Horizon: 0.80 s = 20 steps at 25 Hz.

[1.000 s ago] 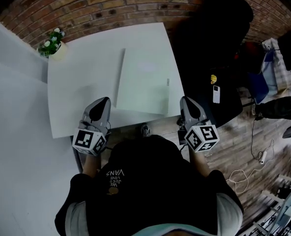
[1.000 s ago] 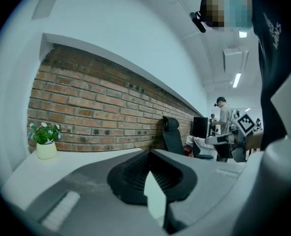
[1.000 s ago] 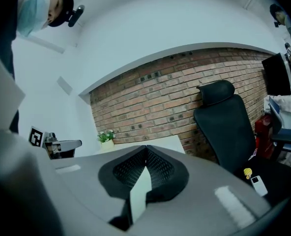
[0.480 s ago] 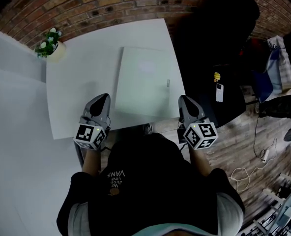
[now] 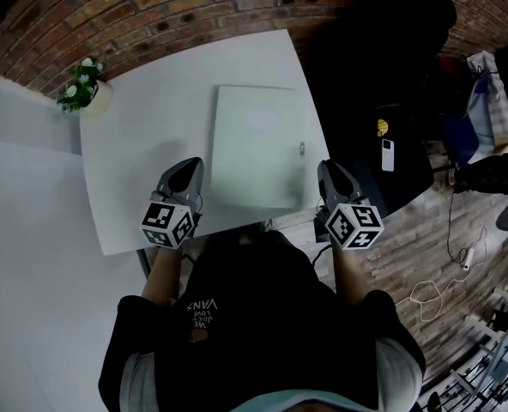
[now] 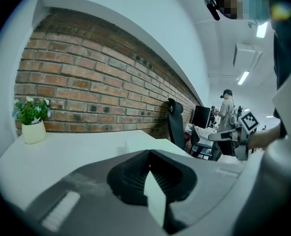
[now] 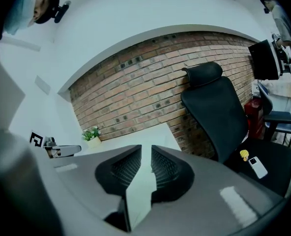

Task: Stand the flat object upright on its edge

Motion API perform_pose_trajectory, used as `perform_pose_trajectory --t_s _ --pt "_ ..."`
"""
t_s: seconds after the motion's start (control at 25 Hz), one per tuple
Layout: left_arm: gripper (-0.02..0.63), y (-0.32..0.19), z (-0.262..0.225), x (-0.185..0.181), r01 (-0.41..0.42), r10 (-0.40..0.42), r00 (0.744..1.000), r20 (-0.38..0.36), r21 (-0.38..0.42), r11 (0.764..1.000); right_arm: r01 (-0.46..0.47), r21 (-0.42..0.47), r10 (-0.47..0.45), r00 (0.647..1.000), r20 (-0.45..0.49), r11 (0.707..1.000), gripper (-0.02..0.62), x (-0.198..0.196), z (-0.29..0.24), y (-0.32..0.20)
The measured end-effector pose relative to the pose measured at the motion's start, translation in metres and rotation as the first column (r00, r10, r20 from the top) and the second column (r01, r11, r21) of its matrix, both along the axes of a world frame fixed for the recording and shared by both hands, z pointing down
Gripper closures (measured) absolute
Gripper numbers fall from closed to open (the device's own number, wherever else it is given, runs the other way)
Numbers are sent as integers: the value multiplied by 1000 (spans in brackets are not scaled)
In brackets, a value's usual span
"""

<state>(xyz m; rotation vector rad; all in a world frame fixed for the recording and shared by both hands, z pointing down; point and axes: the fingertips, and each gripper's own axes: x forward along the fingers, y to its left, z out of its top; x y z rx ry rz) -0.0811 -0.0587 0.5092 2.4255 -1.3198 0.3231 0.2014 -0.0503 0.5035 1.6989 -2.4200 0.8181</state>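
Two claws hover at the counter's near edge: the left claw closed and empty, the right claw opening on nothing. On the counter's near right part the flat panel lies; seemingly thin, stiff, light, slick, so pinch an edge

A small mark on the flat object is too tiny to identify.
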Motion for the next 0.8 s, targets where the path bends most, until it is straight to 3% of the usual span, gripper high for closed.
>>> perform_pose_trajectory --t_s 0.2,0.36,0.56,0.8 --pt "579 -11 13 5 -34 34 999 -10 -63 997 0 -42 0 1000 7 999 478 -4 15 -8" --pt "496 -16 27 12 -53 51 999 -20 -128 990 32 -98 -31 999 11 995 403 -10 32 -13" --pt "341 -19 49 21 -74 67 997 -42 -216 974 84 -176 -81 996 25 981 302 -20 54 -15" --pt "273 -20 70 19 -66 56 997 -44 -295 953 106 -239 -93 994 64 965 257 -26 76 -20"
